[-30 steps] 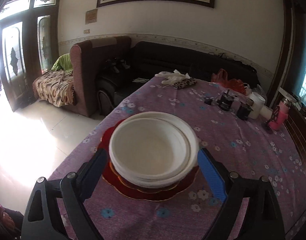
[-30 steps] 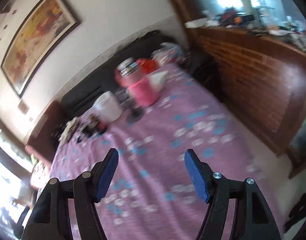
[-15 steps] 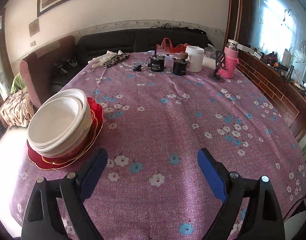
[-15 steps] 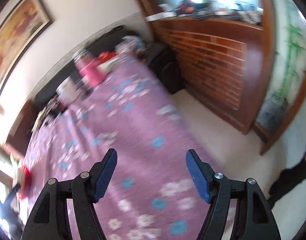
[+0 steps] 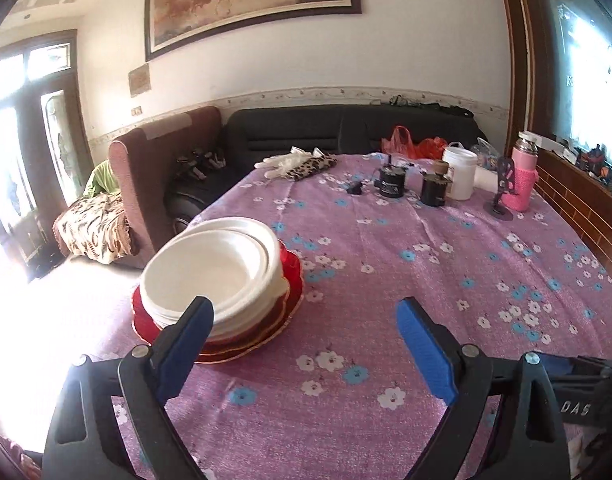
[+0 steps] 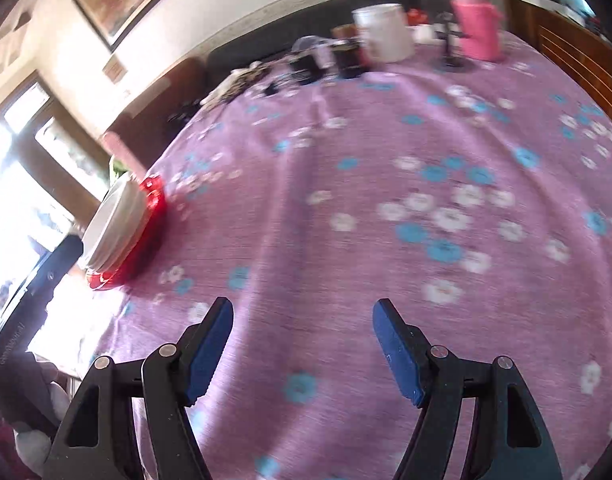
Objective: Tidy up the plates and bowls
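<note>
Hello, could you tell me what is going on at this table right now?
A person is tidying dishes with a handheld claw in each hand. White bowls and plates sit stacked on red plates near the table's left edge, on the floral purple tablecloth. The left claw hangs just beside the stack, jaws opening with nothing between them. The right claw is open and empty over bare cloth. Neither touches the stack.
</note>
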